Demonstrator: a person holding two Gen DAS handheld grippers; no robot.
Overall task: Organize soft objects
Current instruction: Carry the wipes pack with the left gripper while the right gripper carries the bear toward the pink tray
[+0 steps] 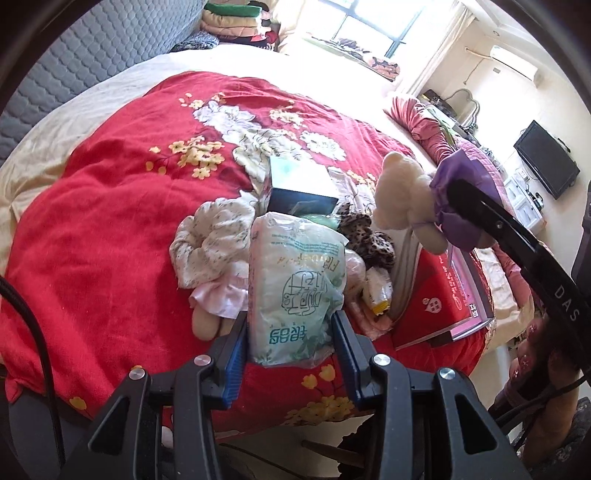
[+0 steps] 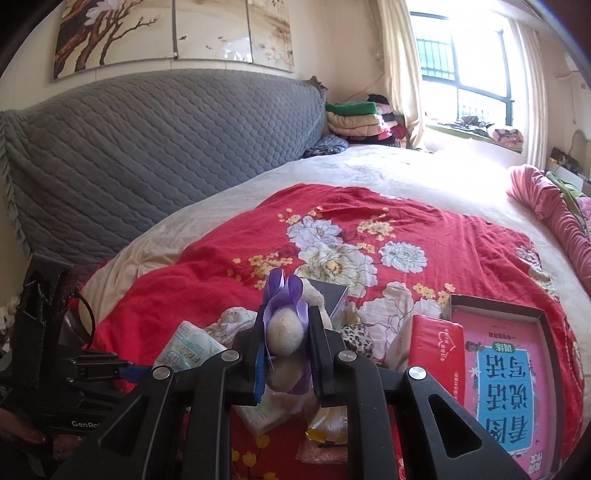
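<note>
Left wrist view: left gripper [image 1: 291,332] part-way closed on a pack of tissues [image 1: 295,291], blue pads pressing both long sides, pack upright and lifted off the red floral blanket [image 1: 110,229]. Just behind the pack, a heap: cream floral-print cloth [image 1: 214,240] to the left, pink frilly fabric [image 1: 221,295] near it, dark box [image 1: 301,184] on the far side, leopard-print cloth [image 1: 365,236] to the right. Small yellow-and-white packet [image 1: 378,291] near right of the pack. Cream teddy bear in a purple dress [image 1: 406,199] in the air at right, clamped by the right gripper, whose black finger [image 1: 498,225] crosses the dress. Red-and-pink box [image 1: 447,299] below the bear at the bed's right edge. Grey quilted headboard [image 1: 92,55] far left, window [image 1: 373,26] far.

Right wrist view: right gripper [image 2: 286,343] nearly closed on the bear [image 2: 284,328], pads squeezing its body, purple ribbon sticking up past the fingertips. Bear held above the heap, clear of the blanket [image 2: 184,288]. Left gripper [image 2: 122,369] at near left with the tissue pack [image 2: 188,349] in it. A hand [image 2: 29,435] at the bottom left corner, on the left tool's handle. To the right: red tissue pack [image 2: 436,354], then an open box holding a pink-and-blue book [image 2: 509,387]. Dark box [image 2: 332,295] just behind the bear. Folded blankets [image 2: 354,118] stacked far, beside the headboard [image 2: 147,147].
</note>
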